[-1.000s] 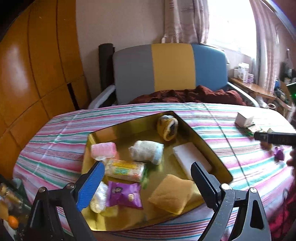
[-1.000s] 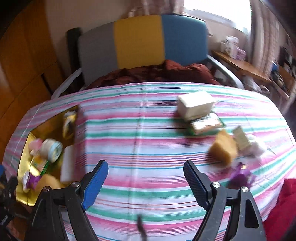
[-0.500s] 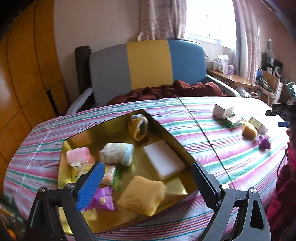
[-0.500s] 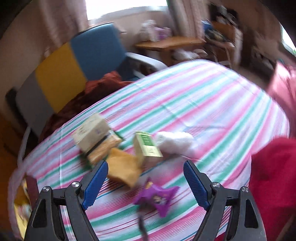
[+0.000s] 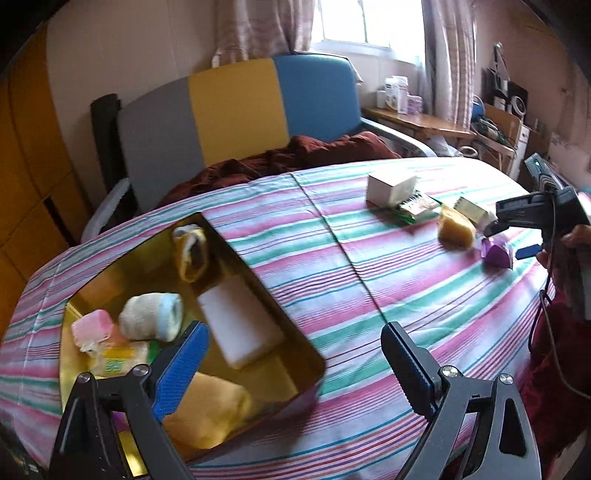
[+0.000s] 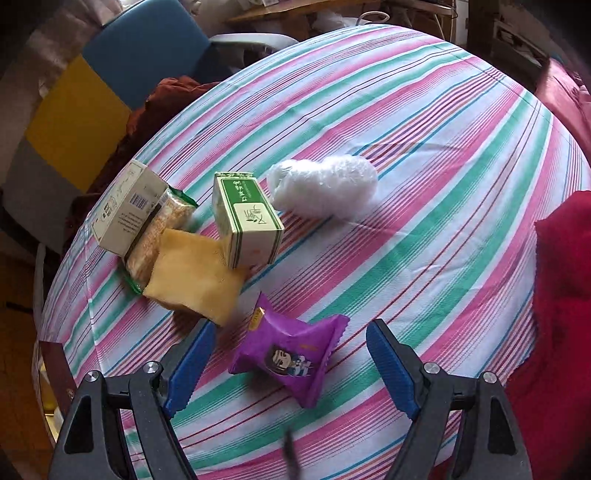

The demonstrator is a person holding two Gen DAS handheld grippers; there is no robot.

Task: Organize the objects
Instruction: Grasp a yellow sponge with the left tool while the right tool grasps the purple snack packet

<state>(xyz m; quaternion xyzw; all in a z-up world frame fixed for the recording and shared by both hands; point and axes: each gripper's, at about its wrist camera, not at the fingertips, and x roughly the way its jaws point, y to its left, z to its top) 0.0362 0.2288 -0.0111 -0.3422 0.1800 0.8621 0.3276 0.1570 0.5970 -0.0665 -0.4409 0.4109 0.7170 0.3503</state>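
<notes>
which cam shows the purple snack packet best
The right wrist view: the purple snack packet lies close up and sharp, printed face visible, between the open right claw's fingers. The left wrist view shows it only small, far off, partly behind that claw.

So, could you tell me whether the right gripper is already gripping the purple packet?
No, the purple packet lies between the open right gripper untouched.

Home, a lived-in room: curtained window (image 5: 347, 22), armchair (image 5: 236, 110) with rumpled blanket (image 5: 295, 155), striped cloth on surface (image 5: 369, 280), cluttered side desk (image 5: 417, 122), wood panelling (image 5: 29, 177).
</notes>
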